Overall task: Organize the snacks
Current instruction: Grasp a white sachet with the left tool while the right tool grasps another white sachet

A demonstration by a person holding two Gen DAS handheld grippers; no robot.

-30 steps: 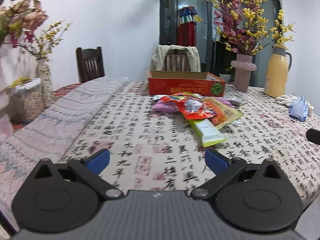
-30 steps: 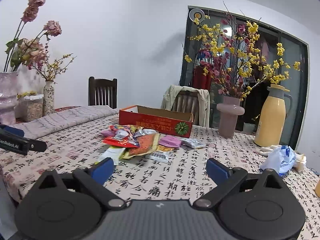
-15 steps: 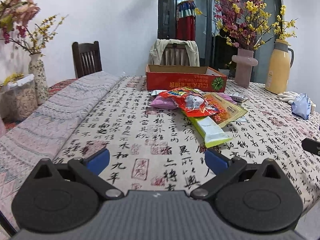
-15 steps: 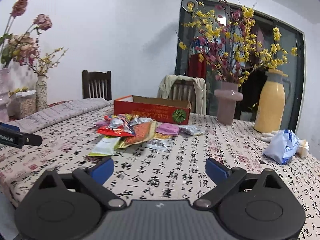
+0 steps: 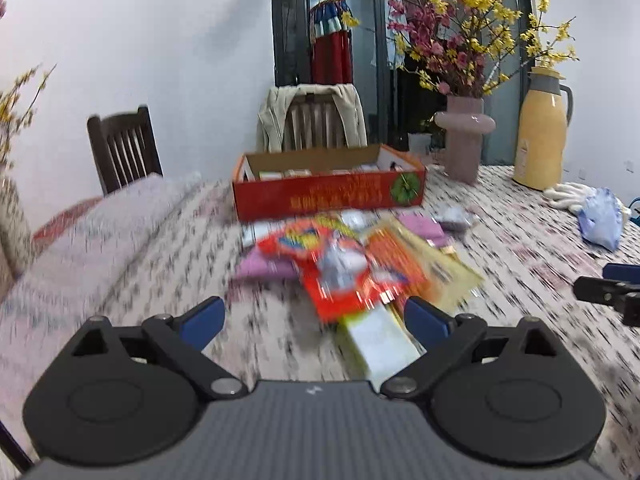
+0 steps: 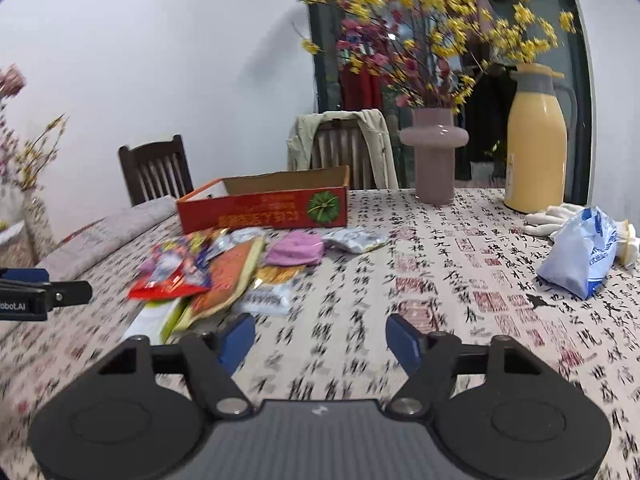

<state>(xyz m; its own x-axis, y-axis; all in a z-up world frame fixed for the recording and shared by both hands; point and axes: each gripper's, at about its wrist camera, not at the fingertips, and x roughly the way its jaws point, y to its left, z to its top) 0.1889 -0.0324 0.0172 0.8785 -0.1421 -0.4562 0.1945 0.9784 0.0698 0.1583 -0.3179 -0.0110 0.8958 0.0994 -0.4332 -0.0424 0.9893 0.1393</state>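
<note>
Left wrist view puts the snack pile (image 5: pixel 352 268) straight ahead of my left gripper (image 5: pixel 314 318), on the patterned worktop (image 5: pixel 520 240). A red packet (image 5: pixel 340 276) lies on top of the heap, with a pale green-edged packet (image 5: pixel 376 344) running from under it back toward my jaws and ending close to the right one. A pink packet (image 5: pixel 264 266) lies ahead and left of the jaws. Beyond the pile stands the red cardboard box (image 5: pixel 328 196), open on top. Past it are a chair draped with a beige jacket (image 5: pixel 312 120), a pink vase (image 5: pixel 464 140) of blossom branches, and a yellow thermos jug (image 5: pixel 546 132). A blue plastic bag (image 5: pixel 600 220) lies far right, and a folded grey blanket (image 5: pixel 80 248) covers the worktop to the left. Nothing blocks the way to the pile. These jaws stand wide apart and have just narrowed slightly; the green-edged packet's end lies low between them, untouched as far as I can see.

From the right wrist view, my right gripper (image 6: pixel 320 338) has the pile (image 6: pixel 208 272) ahead and to the left, the box (image 6: pixel 264 208) behind it, and bare worktop (image 6: pixel 440 280) directly in front. Its jaws have just been closing to about half spread, with nothing between them. The left gripper's finger (image 6: pixel 44 292) pokes in at the left edge.
</note>
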